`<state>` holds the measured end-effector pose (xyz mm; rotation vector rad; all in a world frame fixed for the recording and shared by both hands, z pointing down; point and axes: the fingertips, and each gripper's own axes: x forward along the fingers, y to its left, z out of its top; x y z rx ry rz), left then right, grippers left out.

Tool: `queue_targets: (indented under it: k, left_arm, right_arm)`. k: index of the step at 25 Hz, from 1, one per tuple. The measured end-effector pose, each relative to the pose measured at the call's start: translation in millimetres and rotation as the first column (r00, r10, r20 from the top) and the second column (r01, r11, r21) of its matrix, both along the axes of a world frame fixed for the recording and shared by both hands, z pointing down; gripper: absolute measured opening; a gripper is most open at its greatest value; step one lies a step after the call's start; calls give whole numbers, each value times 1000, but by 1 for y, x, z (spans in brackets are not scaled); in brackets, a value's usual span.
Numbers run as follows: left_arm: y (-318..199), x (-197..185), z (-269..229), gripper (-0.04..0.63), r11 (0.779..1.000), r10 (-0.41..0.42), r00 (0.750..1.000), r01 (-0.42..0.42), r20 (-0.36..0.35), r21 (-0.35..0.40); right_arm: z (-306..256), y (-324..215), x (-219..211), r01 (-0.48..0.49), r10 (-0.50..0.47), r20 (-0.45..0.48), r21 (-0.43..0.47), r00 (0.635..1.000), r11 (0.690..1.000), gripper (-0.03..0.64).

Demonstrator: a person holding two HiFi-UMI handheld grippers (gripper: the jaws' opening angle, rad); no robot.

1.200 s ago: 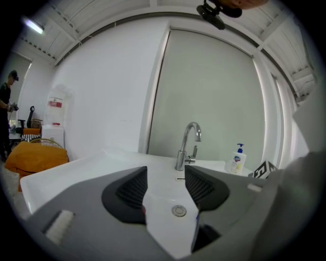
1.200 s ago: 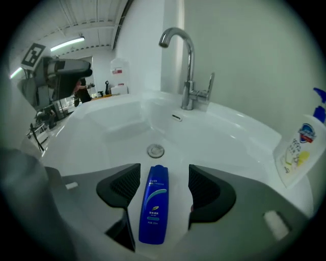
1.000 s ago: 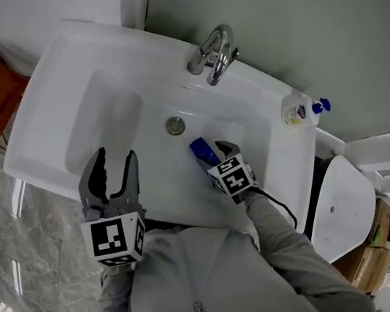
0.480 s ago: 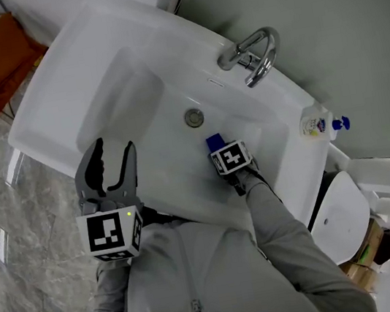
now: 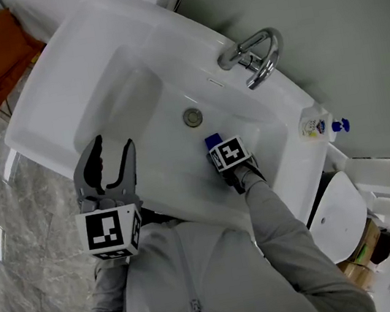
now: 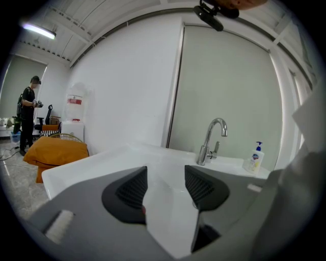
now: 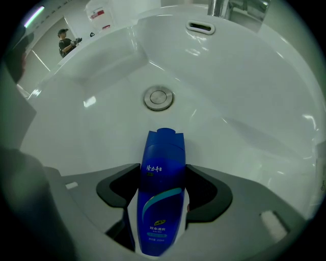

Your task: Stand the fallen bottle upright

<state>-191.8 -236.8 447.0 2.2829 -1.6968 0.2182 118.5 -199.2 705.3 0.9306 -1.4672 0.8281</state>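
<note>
A blue bottle [image 7: 161, 193] with a teal and white label sits lengthwise between the pads of my right gripper [image 7: 163, 189], which is shut on it. The gripper points down into the white sink [image 5: 43, 88], and the bottle's notched far end is close to the basin floor, just short of the drain [image 7: 158, 97]. In the head view only the bottle's blue end [image 5: 213, 142] shows beyond the marker cube of my right gripper [image 5: 219, 152]. Whether that end touches the basin I cannot tell. My left gripper [image 5: 112, 149] is open and empty over the sink's front rim.
A chrome faucet [image 5: 256, 56] stands at the back of the sink, with a white soap dispenser [image 5: 316, 126] with a blue pump to its right. An orange cushion [image 6: 53, 153] lies beyond the sink's left end. A person [image 6: 28, 114] stands far off.
My right gripper has tipped to point downward and sunk into the basin with the bottle, so less of the bottle shows past the cube. The left gripper has hardly shifted.
</note>
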Motion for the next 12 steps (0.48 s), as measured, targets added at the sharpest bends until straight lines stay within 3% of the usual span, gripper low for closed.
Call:
queue_targets:
  k: [7,12]
  left_arm:
    - [1,1,-5,279,1000,6,1000,-6,12,12]
    - [2,4,-11,279,1000,22,1000,-22,22,19]
  right_arm:
    - [-1,-1,1,-12,12,1,40,1000,999,278]
    - [-18,-7,-1,-52,48,41,120,998,991,278]
